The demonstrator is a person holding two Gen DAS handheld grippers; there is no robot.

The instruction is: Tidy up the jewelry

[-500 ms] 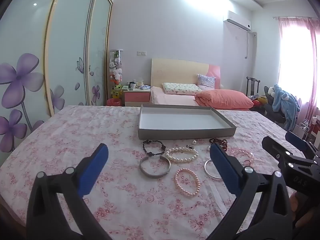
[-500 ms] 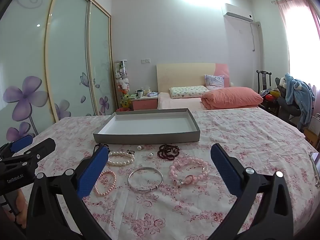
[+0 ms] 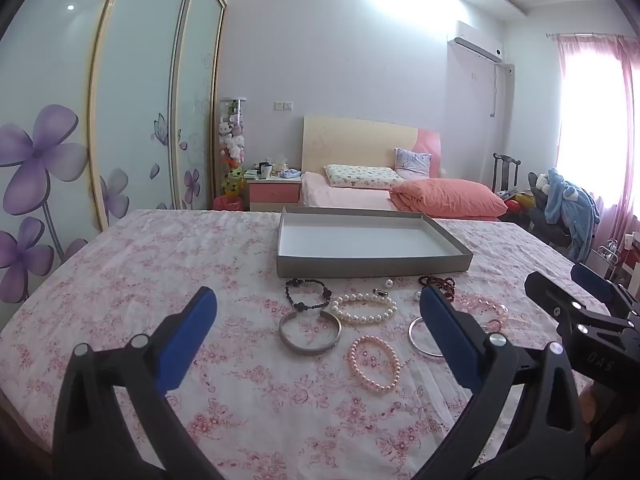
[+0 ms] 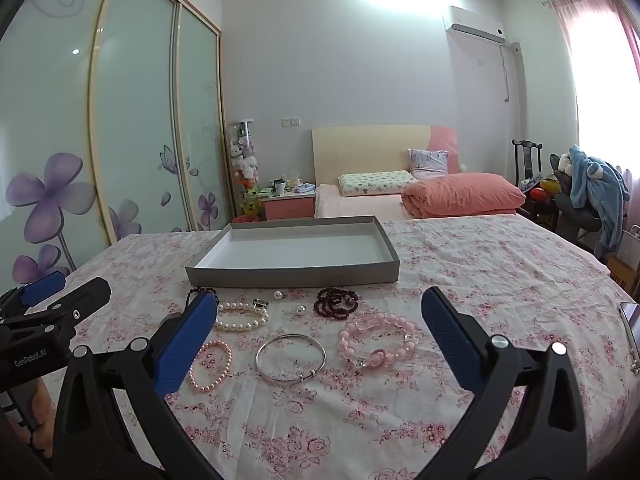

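Left gripper (image 3: 316,332) jaws wide apart, nothing between the pads; right gripper (image 4: 320,332) likewise. From the right wrist view, jewelry lies on the floral cloth (image 4: 480,272), left to right: pink pearl bracelet (image 4: 210,366) at 8 o'clock, silver bangle (image 4: 291,358) centre, chunky pink bead bracelet (image 4: 378,340) at 3 o'clock. Grey tray (image 4: 294,274) sits at 12 o'clock, just beyond white pearl bracelet (image 4: 240,316) and dark red beads (image 4: 336,302).

Pink flowered cloth (image 3: 160,264) on the table. Behind it, bed (image 3: 348,198) with orange pillow (image 3: 448,198). Wardrobe doors (image 3: 132,92) with purple flowers at left. Blue robe (image 4: 596,184) on a chair.
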